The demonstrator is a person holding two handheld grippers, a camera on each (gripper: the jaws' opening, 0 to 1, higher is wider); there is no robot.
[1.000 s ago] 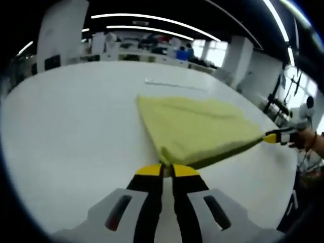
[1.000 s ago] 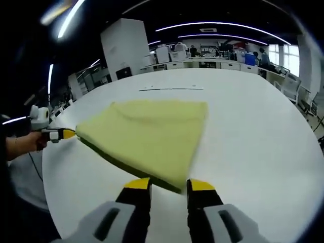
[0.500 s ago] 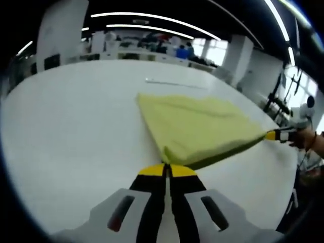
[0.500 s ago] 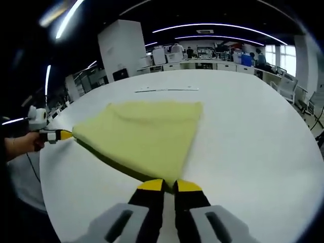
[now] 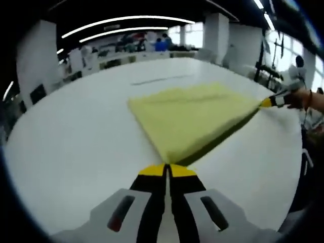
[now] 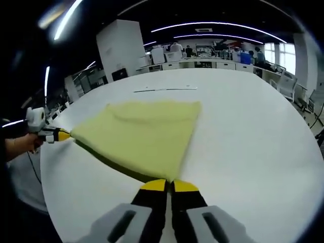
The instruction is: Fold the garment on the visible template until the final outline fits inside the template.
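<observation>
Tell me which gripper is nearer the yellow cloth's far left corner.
Left. The left gripper clamps the cloth's near corner on that side; the right gripper clamps the other near corner, diagonally across.

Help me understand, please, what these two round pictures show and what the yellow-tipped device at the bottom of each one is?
There is no robot here: a person holds a two-jaw tool in each hand, and a fisheye camera rides on each tool, looking along its jaws. In the left gripper view, the left hand-held gripper rises from the bottom, jaws together, pinching one near corner of a yellow-green cloth garment. In the right gripper view, the right hand-held gripper pinches the other near corner. The cloth is spread over a large white table. Each camera also catches the other tool at the picture's side.
</observation>
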